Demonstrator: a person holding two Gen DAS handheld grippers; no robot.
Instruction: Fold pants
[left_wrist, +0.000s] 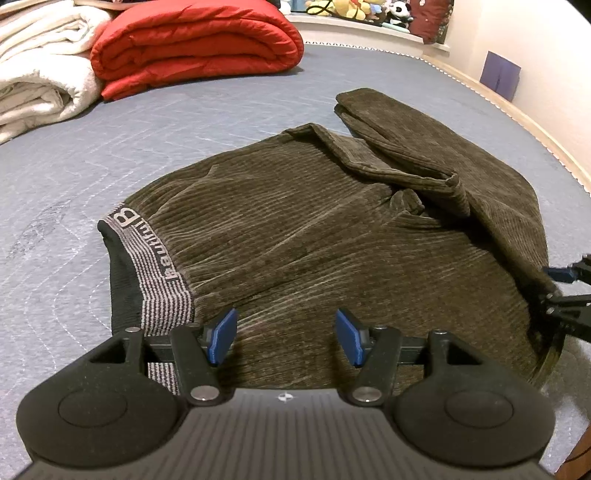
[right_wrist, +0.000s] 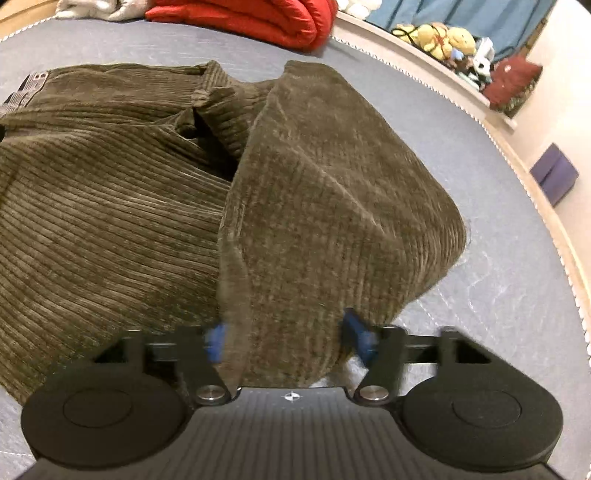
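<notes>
Both wrist cameras look steeply down from close above the brown corduroy pants (left_wrist: 295, 229) on the bed (left_wrist: 92, 155), the left over the waistband end, sharing the far red quilt (right_wrist: 258, 18).

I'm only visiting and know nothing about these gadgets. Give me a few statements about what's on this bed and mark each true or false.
1. The pants are brown corduroy. True.
2. The left gripper is clamped on the waistband. False: its jaws stand apart above the fabric, pinching nothing, with the waistband off to one side.
3. Fabric of the pants lies between the fingers of the right gripper. True.
4. The folded quilt at the far end of the bed is blue. False: it is red.
5. Stuffed toys sit on a ledge beyond the bed. True.
6. The pants are already a neat flat rectangle. False: one leg is thrown over loosely and rumpled.
</notes>
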